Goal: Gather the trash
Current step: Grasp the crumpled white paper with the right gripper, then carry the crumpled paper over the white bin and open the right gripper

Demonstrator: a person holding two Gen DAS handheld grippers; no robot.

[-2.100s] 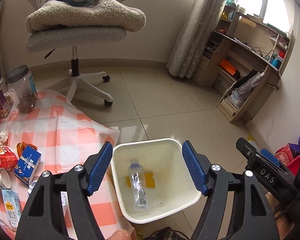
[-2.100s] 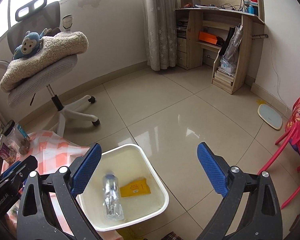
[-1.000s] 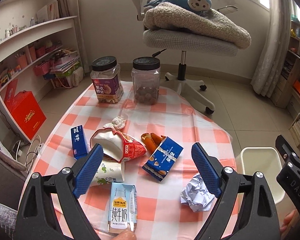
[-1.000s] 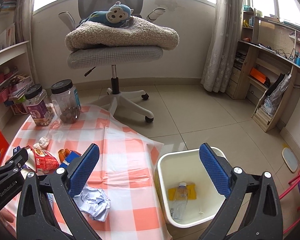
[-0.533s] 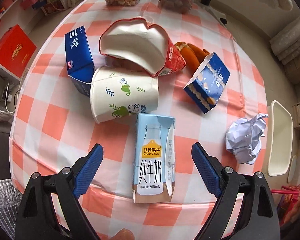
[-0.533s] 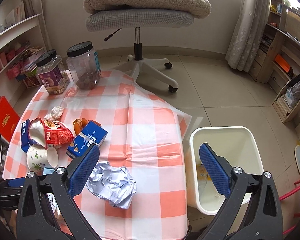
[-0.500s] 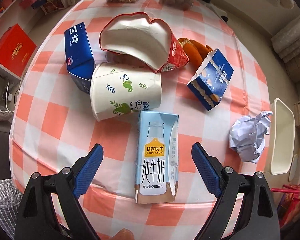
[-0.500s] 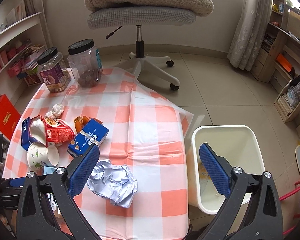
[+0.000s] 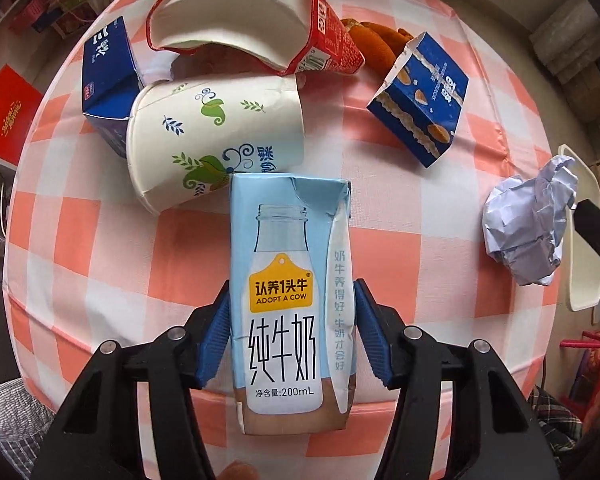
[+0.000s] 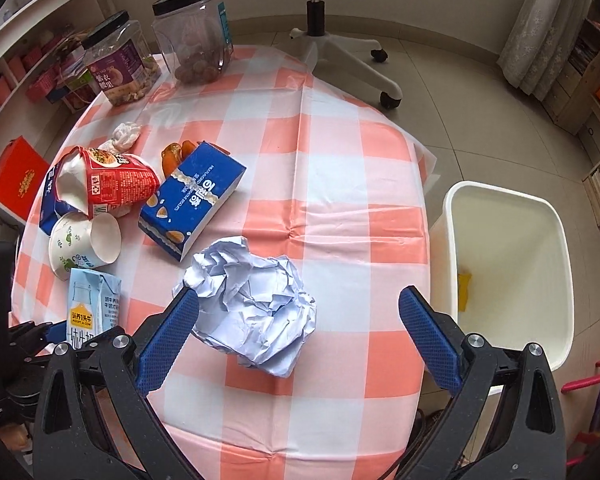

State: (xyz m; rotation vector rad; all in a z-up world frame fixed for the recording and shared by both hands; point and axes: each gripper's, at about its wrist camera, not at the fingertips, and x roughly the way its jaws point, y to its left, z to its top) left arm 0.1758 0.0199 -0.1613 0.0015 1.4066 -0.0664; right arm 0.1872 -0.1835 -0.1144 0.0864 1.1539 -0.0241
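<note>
Left gripper [image 9: 292, 320] closing, ribbed blue pads against the sides of a flat, boxy milk carton [image 9: 290, 300] lying on the glossy checked worktop [image 10: 340, 168]. Right gripper [image 10: 300, 340] spread wide above a crumpled paper ball [image 10: 256, 304]; smooth white plastic bin [image 10: 556, 240] beside the worktop.

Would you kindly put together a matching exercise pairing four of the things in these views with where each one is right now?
Things:
1. milk carton
2. crumpled paper ball
3. white bin
4. paper cup

Places:
A. on the floor beside the table
B. on its side, against the carton's top end
C. between the closing left gripper fingers
D. ahead of the open right gripper

Pairs: 1-C, 2-D, 3-A, 4-B
</note>
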